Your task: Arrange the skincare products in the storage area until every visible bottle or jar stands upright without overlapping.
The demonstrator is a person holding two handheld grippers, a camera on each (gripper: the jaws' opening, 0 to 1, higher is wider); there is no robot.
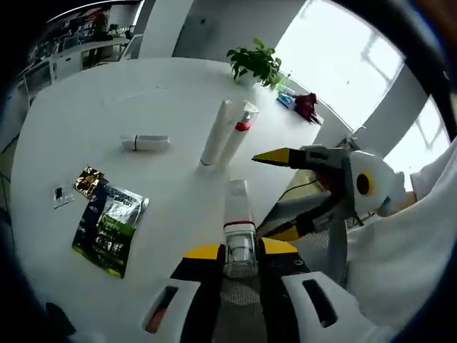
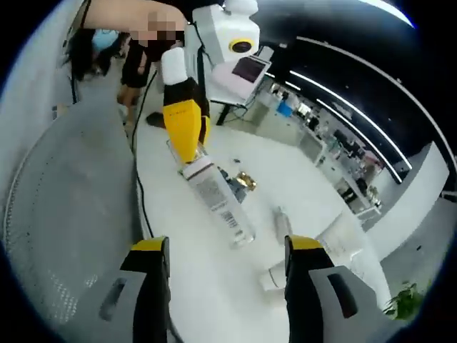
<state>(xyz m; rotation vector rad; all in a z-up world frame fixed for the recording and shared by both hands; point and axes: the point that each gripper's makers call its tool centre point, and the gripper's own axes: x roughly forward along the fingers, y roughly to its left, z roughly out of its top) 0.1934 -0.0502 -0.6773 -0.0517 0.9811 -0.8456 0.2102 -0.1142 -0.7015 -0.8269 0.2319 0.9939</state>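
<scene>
Left gripper [image 1: 239,259] pinching the clear cap end of a slim white tube with printed label and red band [image 1: 238,214]; the tube projects straight ahead of the gripper, lying low over the round white bench [image 1: 86,107]. In the right gripper view the same tube [image 2: 218,200] hangs from the left gripper's yellow tips [image 2: 184,128]. Right gripper [image 2: 226,246] spread and empty, the tube's free end just ahead between its jaws.

Ahead of the left gripper lie two long white tubes side by side [image 1: 227,132], touching; to their left, a small white tube lying flat [image 1: 145,143]; near left, a dark green printed sachet [image 1: 111,227].

Handling, as a judgement: the tube looks light, its plastic smooth and slippery, its body probably yielding to pressure. The stiffer cap or shoulder is the safer hold; a narrow cap base would tip easily once stood up.
</scene>
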